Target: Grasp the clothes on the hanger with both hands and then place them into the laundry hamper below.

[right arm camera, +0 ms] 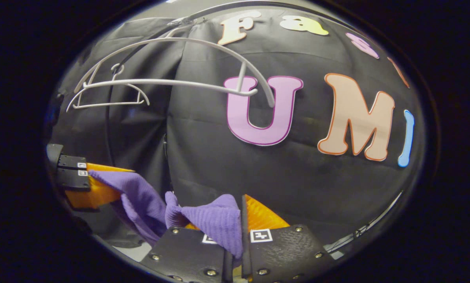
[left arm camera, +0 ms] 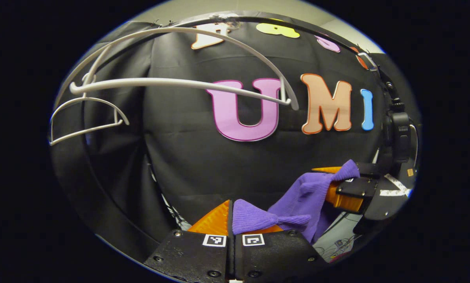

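A purple knit garment (left arm camera: pixel 297 196) stretches between both grippers, well below the bare white hanger (left arm camera: pixel 179 82). In the left gripper view, my left gripper (left arm camera: pixel 231 208) is shut on one bunched end of it, and my right gripper (left arm camera: pixel 329 184) at the right pinches the other end. In the right gripper view, my right gripper (right arm camera: pixel 242 204) is shut on the purple garment (right arm camera: pixel 215 220), which sags toward my left gripper (right arm camera: pixel 109 181) at the left. The white hanger (right arm camera: pixel 168 82) hangs empty above.
A second, smaller white hanger (left arm camera: pixel 85 118) hangs bare at the upper left, also seen as the small hanger (right arm camera: pixel 109 98) in the right gripper view. Black cloth wall stands close behind. A camera on a mount (left arm camera: pixel 400 133) sits at the right edge.
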